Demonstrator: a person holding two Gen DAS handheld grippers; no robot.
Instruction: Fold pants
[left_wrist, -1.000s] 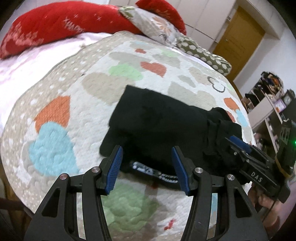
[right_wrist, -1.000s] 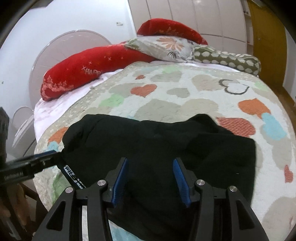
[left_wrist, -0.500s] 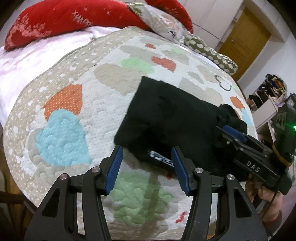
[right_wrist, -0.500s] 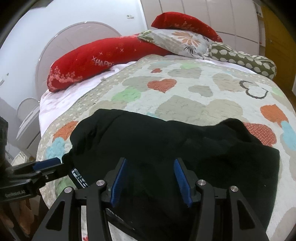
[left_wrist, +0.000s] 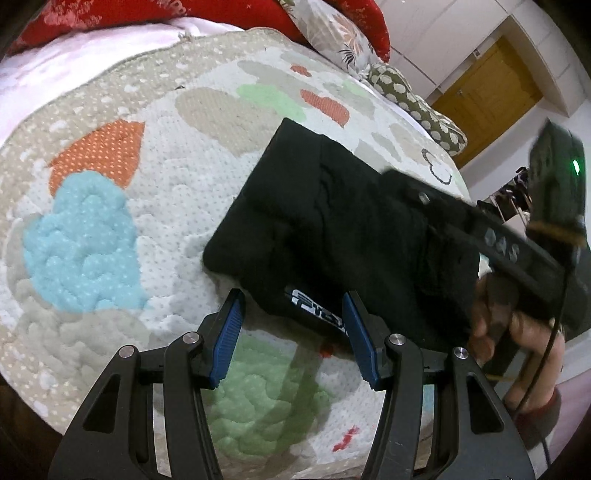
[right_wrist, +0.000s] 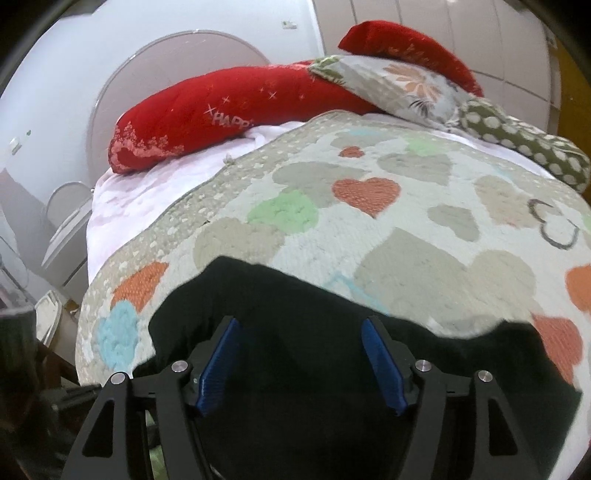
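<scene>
A bed (right_wrist: 140, 192) fills both views, covered by a quilt (left_wrist: 110, 206) patterned with pastel hearts. On the quilt, near its front edge, lies one pair of black pants (left_wrist: 332, 229), already folded into a compact, roughly rectangular bundle with a white logo showing at its near edge. The bundle looks tidy on its left side, but bunched on the right, so the folding seems mostly done, with perhaps a final fold or some smoothing left.

At the head of the bed sit four cushions: two red bolsters (right_wrist: 221, 110), one floral pillow (right_wrist: 399, 85) and one green spotted pillow (right_wrist: 524, 144).

Two grippers are present. The left gripper (left_wrist: 291, 328) hovers just in front of the pants' near edge, its blue-padded fingers (left_wrist: 229, 332) spread wide and holding nothing. The right gripper (right_wrist: 301, 363) is above the right part of the bundle, its fingers (right_wrist: 384, 369) likewise spread wide with no cloth pinched between them. Whether they touch the fabric cannot be told.

One brown door (left_wrist: 484, 103) stands beyond the bed.
</scene>
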